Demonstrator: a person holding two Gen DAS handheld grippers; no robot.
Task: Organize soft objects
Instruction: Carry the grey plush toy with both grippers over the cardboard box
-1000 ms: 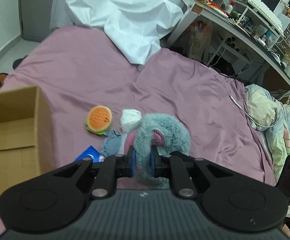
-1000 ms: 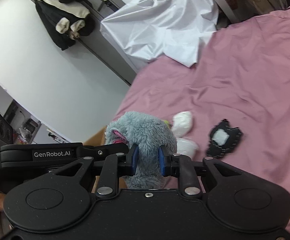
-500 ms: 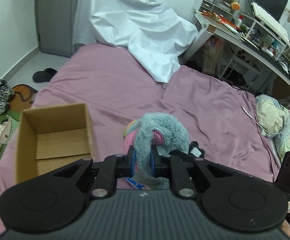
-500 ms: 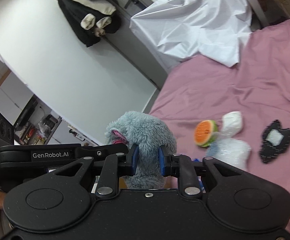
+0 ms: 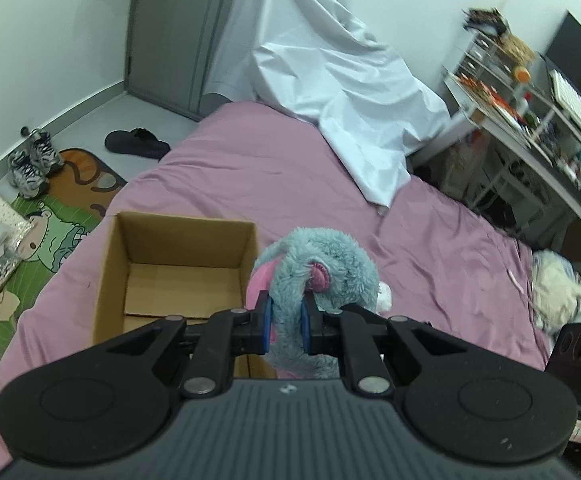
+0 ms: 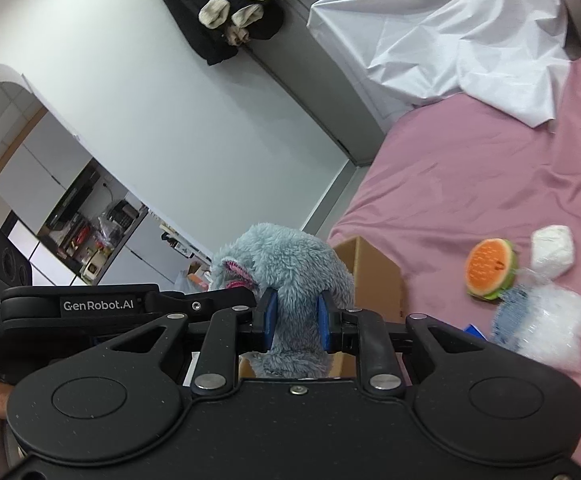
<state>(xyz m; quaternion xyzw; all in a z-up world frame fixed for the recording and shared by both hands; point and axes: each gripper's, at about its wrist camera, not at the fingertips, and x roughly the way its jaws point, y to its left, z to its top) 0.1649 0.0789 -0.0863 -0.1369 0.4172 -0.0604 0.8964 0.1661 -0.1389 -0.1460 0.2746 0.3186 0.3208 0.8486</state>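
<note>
Plush toy (image 5: 318, 276), grey-blue and furry with pink parts, is in the air just beside the cardboard box (image 5: 178, 264), at about 3 o'clock from the box opening in the left wrist view. Both tongs hold it together. The left tongs (image 5: 285, 322) are closed tightly on a lower part of the fur, and the blue pads press into it from both sides. The right tongs (image 6: 296, 318) are also closed on the fur, a little wider, with a thick fold of plush between the pads.

The box stands on the pink bed (image 5: 290, 168) with its flaps open, and its inside, as far as it is visible, shows only bare cardboard. So I judge that nothing is packed yet and the task is at its beginning; the plush toy seems to be the first thing to go in.

In the right wrist view, several soft things lie on the bed at about 3 o'clock from the plush toy: a burger-shaped toy (image 6: 490, 270), a white ball of soft material (image 6: 552, 246), a clear bag with white filling (image 6: 550, 326) and a small grey-blue fabric piece (image 6: 508, 314). They lie close together and well apart from the box. These are left to be collected. A white sheet (image 5: 330, 80) lies at the far end of the bed; if it belongs to the task I cannot tell.
</note>
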